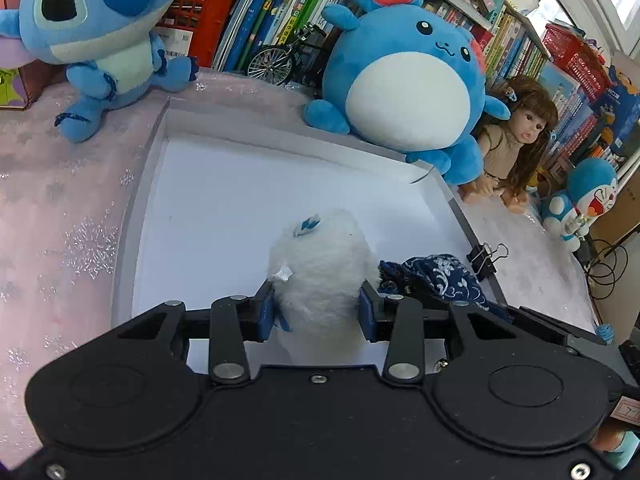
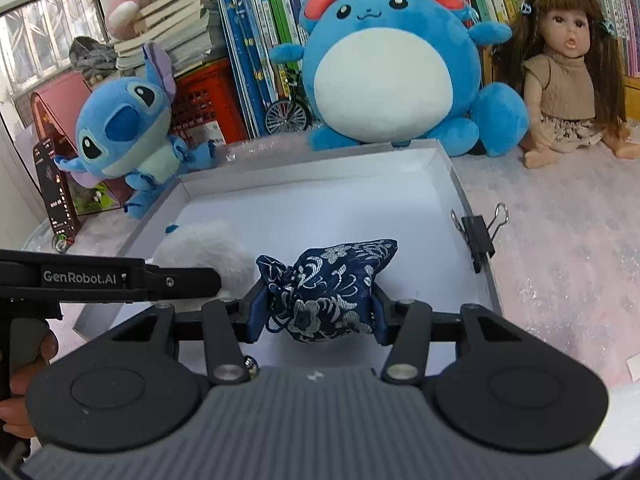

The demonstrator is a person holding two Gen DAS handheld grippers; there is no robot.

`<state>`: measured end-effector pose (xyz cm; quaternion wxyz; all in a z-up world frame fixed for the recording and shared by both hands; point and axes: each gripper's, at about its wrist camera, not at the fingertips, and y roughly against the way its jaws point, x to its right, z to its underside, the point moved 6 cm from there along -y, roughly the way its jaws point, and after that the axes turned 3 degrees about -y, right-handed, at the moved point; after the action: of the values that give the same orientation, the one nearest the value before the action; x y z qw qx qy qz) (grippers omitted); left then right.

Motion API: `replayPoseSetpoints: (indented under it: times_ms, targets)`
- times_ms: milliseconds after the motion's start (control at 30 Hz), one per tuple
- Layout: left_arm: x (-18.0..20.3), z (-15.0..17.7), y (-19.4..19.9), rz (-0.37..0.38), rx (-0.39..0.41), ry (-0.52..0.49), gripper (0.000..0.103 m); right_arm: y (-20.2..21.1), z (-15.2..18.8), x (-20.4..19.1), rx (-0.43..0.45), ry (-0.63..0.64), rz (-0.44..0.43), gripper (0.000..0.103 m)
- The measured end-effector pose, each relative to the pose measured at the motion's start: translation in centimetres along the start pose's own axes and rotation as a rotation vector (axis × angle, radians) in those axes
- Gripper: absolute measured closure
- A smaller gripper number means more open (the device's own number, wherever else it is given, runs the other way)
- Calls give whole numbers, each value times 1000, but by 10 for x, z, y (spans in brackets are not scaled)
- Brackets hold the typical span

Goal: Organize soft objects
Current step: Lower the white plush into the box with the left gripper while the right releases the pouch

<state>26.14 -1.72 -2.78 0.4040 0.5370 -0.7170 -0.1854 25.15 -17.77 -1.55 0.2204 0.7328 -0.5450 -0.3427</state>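
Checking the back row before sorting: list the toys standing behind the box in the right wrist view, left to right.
Stitch plush → miniature bicycle → round blue mouse plush → long-haired doll.

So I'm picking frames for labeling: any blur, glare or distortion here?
Left wrist view: sharp, fisheye bends the white tray rim; bright window at top right. Right wrist view: sharp too, bookshelf bows, soft shadow under the blue pouch.
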Motion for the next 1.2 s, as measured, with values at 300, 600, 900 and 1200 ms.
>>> replayPoseSetpoints:
  times_ms: [300, 600, 900, 1200]
  targets:
    - [-3, 1, -4, -1, -4, 16, 64, -5, 3, -1, -15, 14, 2, 47]
    - [1, 0, -3, -7, 0, -11, 63, -7, 3, -1, -13, 6, -7, 43]
    - [-3, -1, 8, -8, 15, -2, 44, 1, 3, 1, 9, -6, -16, 18]
    - [5, 0, 38, -21, 76, -64, 22, 27, -2, -1, 74, 10, -13, 12]
